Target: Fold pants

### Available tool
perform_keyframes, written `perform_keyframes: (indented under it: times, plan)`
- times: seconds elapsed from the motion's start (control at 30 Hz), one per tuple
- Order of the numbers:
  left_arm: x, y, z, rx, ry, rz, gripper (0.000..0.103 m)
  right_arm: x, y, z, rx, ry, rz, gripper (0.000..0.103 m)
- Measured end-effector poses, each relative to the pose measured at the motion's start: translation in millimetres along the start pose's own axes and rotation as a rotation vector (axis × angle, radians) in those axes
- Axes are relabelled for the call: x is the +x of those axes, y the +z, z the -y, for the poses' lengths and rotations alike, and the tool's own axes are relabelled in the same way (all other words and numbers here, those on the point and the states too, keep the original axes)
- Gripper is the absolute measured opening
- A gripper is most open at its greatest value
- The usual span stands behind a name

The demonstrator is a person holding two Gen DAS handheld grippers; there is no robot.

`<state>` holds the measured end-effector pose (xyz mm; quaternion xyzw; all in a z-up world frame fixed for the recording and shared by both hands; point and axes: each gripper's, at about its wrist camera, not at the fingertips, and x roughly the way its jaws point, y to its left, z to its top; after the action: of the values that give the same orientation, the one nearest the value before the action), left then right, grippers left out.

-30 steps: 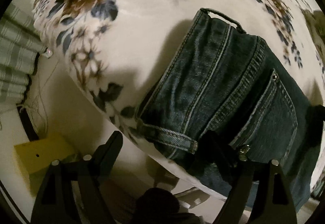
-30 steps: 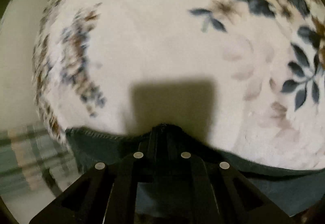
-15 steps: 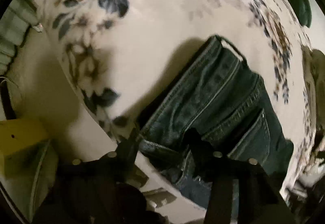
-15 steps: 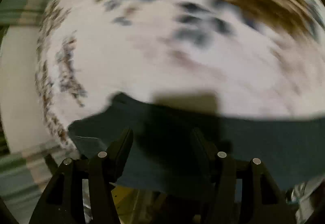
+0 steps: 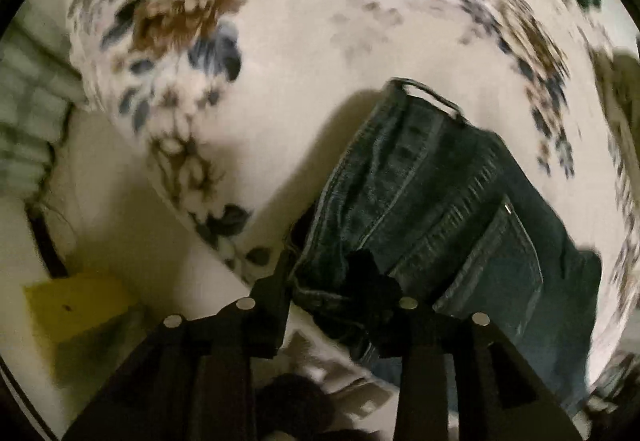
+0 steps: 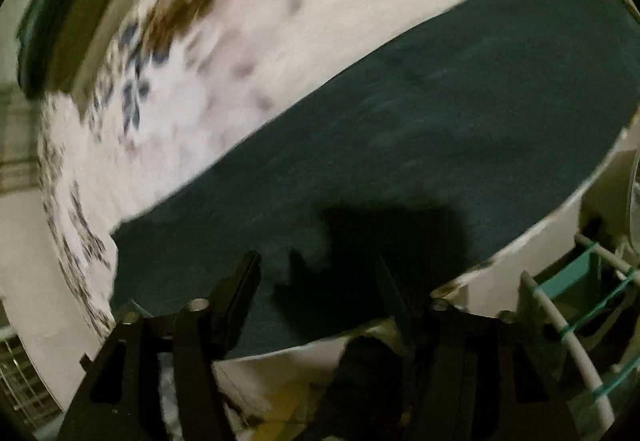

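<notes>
Left wrist view: the left gripper (image 5: 320, 273) has its two fingers (image 5: 276, 281) standing a little apart with a bunched fold of the jeans (image 5: 432, 209) between them, at the waistband corner nearest the camera; whether the pads actually press the denim cannot be told through the blur. Ahead and to the right of the fingertips the pants stretch away, showing a back pocket (image 5: 492, 265) with a rivet, stitched seams, and, at the far end, a belt loop (image 5: 432, 97) standing up from the waistband. The denim lies on a cream floral blanket (image 5: 304, 41) that fills the space beyond and to the left of the gripper. Below and left of the fingers, off the blanket's edge, sits a yellow box (image 5: 76, 301).

Right wrist view: the right gripper (image 6: 320, 281) has its jaws spread wide and holds nothing. Directly in front of and between the fingers lies a flat dark stretch of the pants, running away up to the right, with the gripper's shadow cast on it. Beyond and to the left is the same floral blanket, blurred. To the right of the gripper stands a white rack (image 6: 568, 321) with green ties.
</notes>
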<state>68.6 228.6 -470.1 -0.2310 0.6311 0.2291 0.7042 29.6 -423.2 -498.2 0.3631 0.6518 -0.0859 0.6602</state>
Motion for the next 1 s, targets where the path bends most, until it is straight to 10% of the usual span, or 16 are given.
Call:
perform_keyframes:
  times: [0.23,0.43,0.67,0.93,1.0]
  plan:
    - [-73,-30,69,0.211,0.114,0.104,0.086,-47,6,104,0.113,0.082,0.185,0.087]
    - [-82,-101,202,0.44,-0.002,0.107,0.09,-91,35,222,0.31,0.163,0.418,0.068]
    - [-24,-221,344,0.711,-0.08,0.003,0.09,-88,85,312,0.428,0.293,0.493,0.064]
    - [37,-270,402,0.793,-0.018,-0.089,0.1,-77,112,348,0.493,0.525,0.605,0.064]
    - [42,-267,403,0.779,-0.026,-0.086,0.103,-75,122,354,0.497,0.59,0.615,0.046]
